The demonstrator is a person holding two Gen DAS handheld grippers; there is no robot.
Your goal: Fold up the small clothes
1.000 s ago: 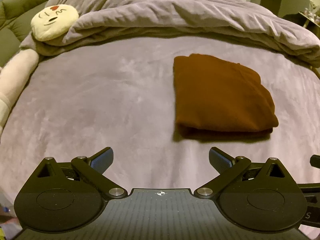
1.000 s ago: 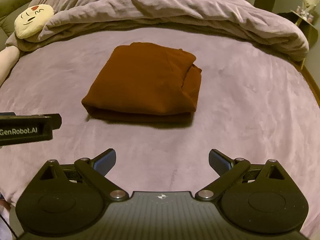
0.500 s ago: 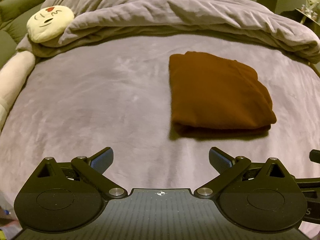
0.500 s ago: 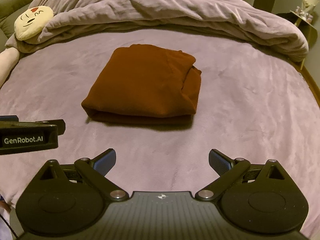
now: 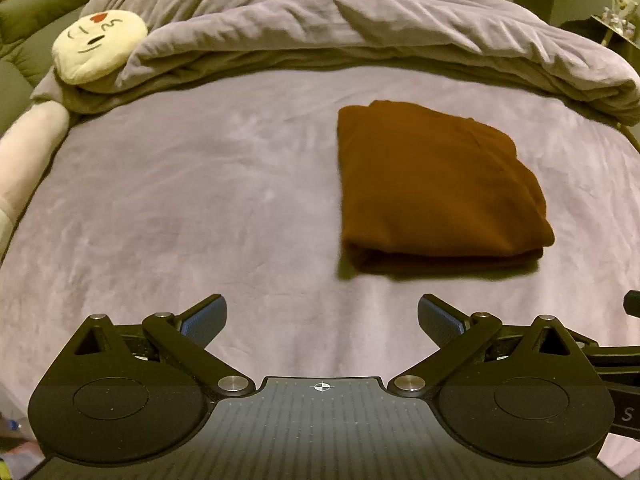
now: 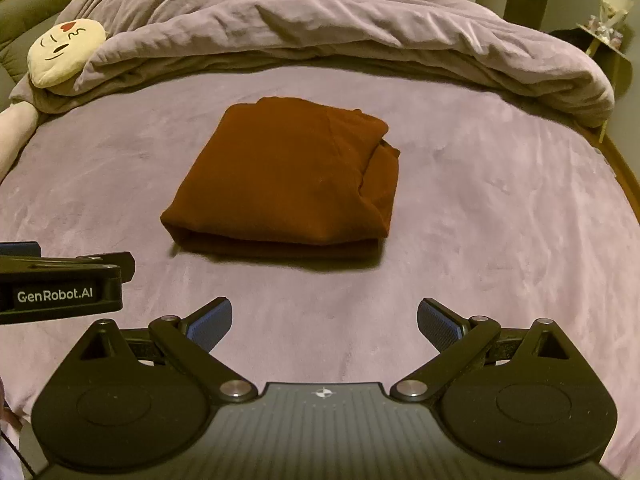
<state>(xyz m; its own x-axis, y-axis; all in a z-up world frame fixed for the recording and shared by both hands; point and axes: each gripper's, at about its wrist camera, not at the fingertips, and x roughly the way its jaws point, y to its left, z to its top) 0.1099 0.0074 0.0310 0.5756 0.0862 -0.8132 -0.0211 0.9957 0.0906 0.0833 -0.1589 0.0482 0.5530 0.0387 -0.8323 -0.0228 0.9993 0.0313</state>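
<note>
A rust-brown garment [image 5: 432, 188] lies folded into a compact rectangle on the purple bed cover [image 5: 192, 208]. It also shows in the right wrist view [image 6: 288, 176], near the middle of the bed. My left gripper [image 5: 322, 316] is open and empty, held back from the garment's near edge and to its left. My right gripper [image 6: 324, 318] is open and empty, in front of the garment's near edge. The left gripper's body [image 6: 60, 286] shows at the left of the right wrist view.
A bunched purple duvet [image 5: 360, 28] runs across the far side of the bed. A cream face-shaped plush cushion [image 5: 100, 48] and a pale bolster [image 5: 28, 152] lie at the far left. A small side table [image 6: 608, 36] stands beyond the bed's right edge.
Both grippers have pulled back a little from the folded garment and stayed open. The left gripper drifted slightly closer to the right one. The garment has not moved.
</note>
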